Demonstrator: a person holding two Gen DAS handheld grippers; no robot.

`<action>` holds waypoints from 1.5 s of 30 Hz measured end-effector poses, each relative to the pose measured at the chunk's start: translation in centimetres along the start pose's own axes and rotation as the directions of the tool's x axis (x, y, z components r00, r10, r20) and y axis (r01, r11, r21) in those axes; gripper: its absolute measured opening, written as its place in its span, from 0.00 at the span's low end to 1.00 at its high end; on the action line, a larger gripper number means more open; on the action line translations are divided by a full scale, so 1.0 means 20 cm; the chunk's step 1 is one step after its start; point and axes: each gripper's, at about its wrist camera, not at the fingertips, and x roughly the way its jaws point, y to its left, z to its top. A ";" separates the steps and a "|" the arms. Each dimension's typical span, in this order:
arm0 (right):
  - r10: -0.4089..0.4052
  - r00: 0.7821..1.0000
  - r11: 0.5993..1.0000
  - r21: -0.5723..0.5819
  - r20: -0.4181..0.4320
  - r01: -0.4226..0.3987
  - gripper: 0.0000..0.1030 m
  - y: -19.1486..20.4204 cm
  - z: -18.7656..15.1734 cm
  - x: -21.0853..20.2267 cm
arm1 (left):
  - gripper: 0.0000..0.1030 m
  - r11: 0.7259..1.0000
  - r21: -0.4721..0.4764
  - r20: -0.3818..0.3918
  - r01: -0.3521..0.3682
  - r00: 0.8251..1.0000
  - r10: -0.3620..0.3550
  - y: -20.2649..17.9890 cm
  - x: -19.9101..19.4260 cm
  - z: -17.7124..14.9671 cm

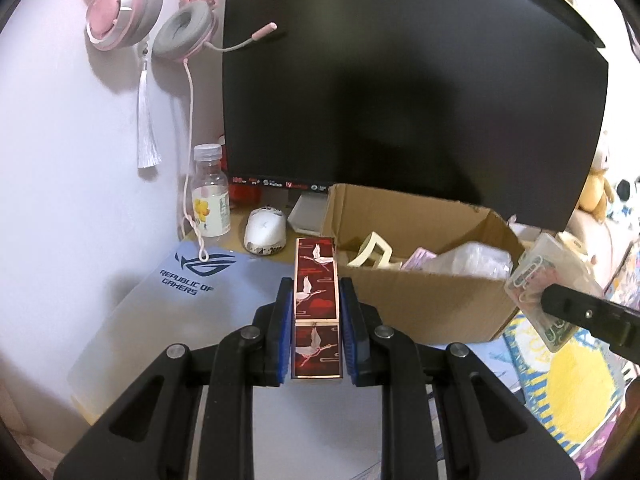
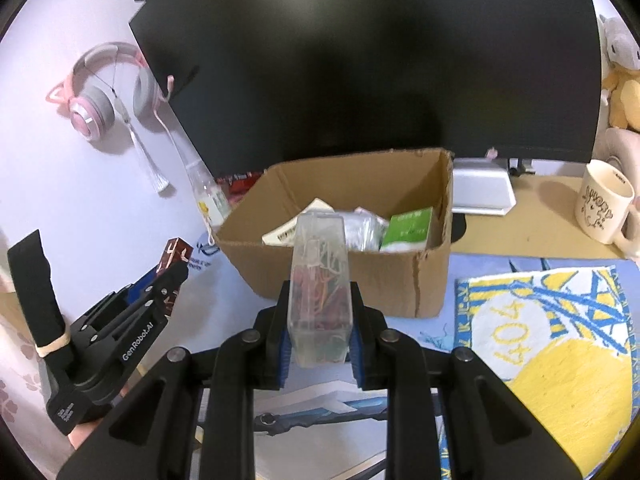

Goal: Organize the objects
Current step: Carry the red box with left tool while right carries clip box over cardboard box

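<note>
Long red crane-print box (image 1: 316,304), gold-edged, clamped between jaws, held off table, far end beside cardboard box (image 1: 420,300). Clear case of coloured paper clips (image 2: 319,296), clamped upright-tilted just before same carton. Carton open-topped, holding cream claw clip (image 1: 370,254), green packet (image 2: 408,228), plastic wrap.

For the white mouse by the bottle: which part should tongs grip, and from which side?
Grip the mouse across its narrow flanks, coming from above. Its domed back offers no flat hold, and the bottle stands close on its left. Both tongs are currently full.

L tool (image 1: 316,312) clamped on red box (image 1: 316,280); R tool (image 2: 319,320) clamped on clear case (image 2: 319,280).
</note>
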 end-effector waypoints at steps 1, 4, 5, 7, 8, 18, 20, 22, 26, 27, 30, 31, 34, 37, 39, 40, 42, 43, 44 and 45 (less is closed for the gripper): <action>0.002 1.000 1.000 0.003 0.003 -0.002 0.25 0.00 0.01 -0.01 | 0.19 1.000 -0.001 0.004 -0.001 1.000 0.001 0.00 0.00 0.01; 0.004 1.000 1.000 0.015 0.008 -0.004 0.25 -0.02 0.04 -0.02 | 0.19 1.000 0.009 0.006 0.005 1.000 -0.005 -0.01 0.01 0.05; 0.001 1.000 1.000 0.015 0.011 -0.001 0.25 -0.03 0.06 -0.02 | 0.19 1.000 0.010 0.008 0.009 1.000 -0.009 -0.02 0.01 0.06; -0.012 1.000 1.000 0.013 0.022 0.012 0.25 -0.03 0.10 -0.02 | 0.19 1.000 0.010 0.009 0.010 1.000 -0.010 -0.02 0.02 0.08; -0.019 0.999 1.000 0.015 0.027 0.019 0.25 -0.03 0.11 -0.02 | 0.19 1.000 0.010 0.010 0.011 1.000 -0.011 -0.03 0.02 0.10; -0.062 0.998 0.997 0.042 0.019 0.061 0.25 -0.09 0.29 0.02 | 0.19 0.999 0.029 0.029 0.019 0.999 -0.020 -0.07 0.07 0.23; -0.056 0.998 0.997 0.052 0.010 0.055 0.25 -0.11 0.32 0.04 | 0.19 0.999 0.043 0.045 0.016 0.999 -0.018 -0.09 0.07 0.25; -0.047 0.999 0.997 0.055 0.007 0.047 0.25 -0.12 0.35 0.06 | 0.19 0.999 0.052 0.053 0.015 0.998 -0.018 -0.10 0.08 0.27; -0.049 0.999 0.996 0.078 0.010 0.048 0.25 -0.15 0.39 0.10 | 0.19 0.998 0.059 0.060 0.016 0.998 -0.020 -0.12 0.12 0.30; -0.042 0.999 0.995 0.086 0.011 0.041 0.25 -0.16 0.40 0.11 | 0.19 0.998 0.063 0.061 0.015 0.998 -0.019 -0.13 0.13 0.31; -0.024 0.999 0.995 0.102 0.021 0.022 0.25 -0.18 0.43 0.13 | 0.19 0.997 0.080 0.072 0.006 0.997 -0.012 -0.15 0.16 0.32; -0.019 0.999 0.994 0.105 0.026 0.016 0.25 -0.19 0.44 0.13 | 0.19 0.996 0.085 0.080 0.003 0.997 -0.010 -0.16 0.16 0.33; -0.015 0.999 0.995 0.104 0.031 0.011 0.25 -0.19 0.47 0.15 | 0.19 0.996 0.087 0.099 -0.011 0.995 0.002 -0.17 0.17 0.33; -0.031 0.999 0.996 0.090 0.038 0.028 0.25 -0.20 0.48 0.16 | 0.19 0.996 0.090 0.105 -0.013 0.994 0.004 -0.19 0.19 0.33; -0.033 0.998 0.996 0.083 0.048 0.029 0.25 -0.20 0.49 0.16 | 0.19 0.996 0.090 0.111 -0.011 0.994 0.001 -0.19 0.19 0.33; -0.034 0.998 0.996 0.086 0.058 0.029 0.25 -0.21 0.49 0.16 | 0.19 0.996 0.089 0.116 -0.009 0.993 -0.001 -0.19 0.20 0.32; -0.033 0.997 0.994 0.108 0.071 0.025 0.25 -0.22 0.48 0.17 | 0.19 0.996 0.095 0.123 0.000 0.992 -0.012 -0.20 0.20 0.32; -0.023 0.997 0.993 0.117 0.072 0.015 0.25 -0.24 0.48 0.18 | 0.19 0.995 0.097 0.124 0.005 0.992 -0.017 -0.21 0.20 0.31; -0.014 0.997 0.992 0.125 0.072 0.005 0.25 -0.25 0.47 0.18 | 0.19 0.995 0.099 0.124 0.007 0.992 -0.020 -0.21 0.20 0.31; -0.005 0.998 0.991 0.133 0.070 -0.004 0.25 -0.26 0.47 0.19 | 0.19 0.995 0.102 0.123 0.007 0.992 -0.020 -0.22 0.20 0.31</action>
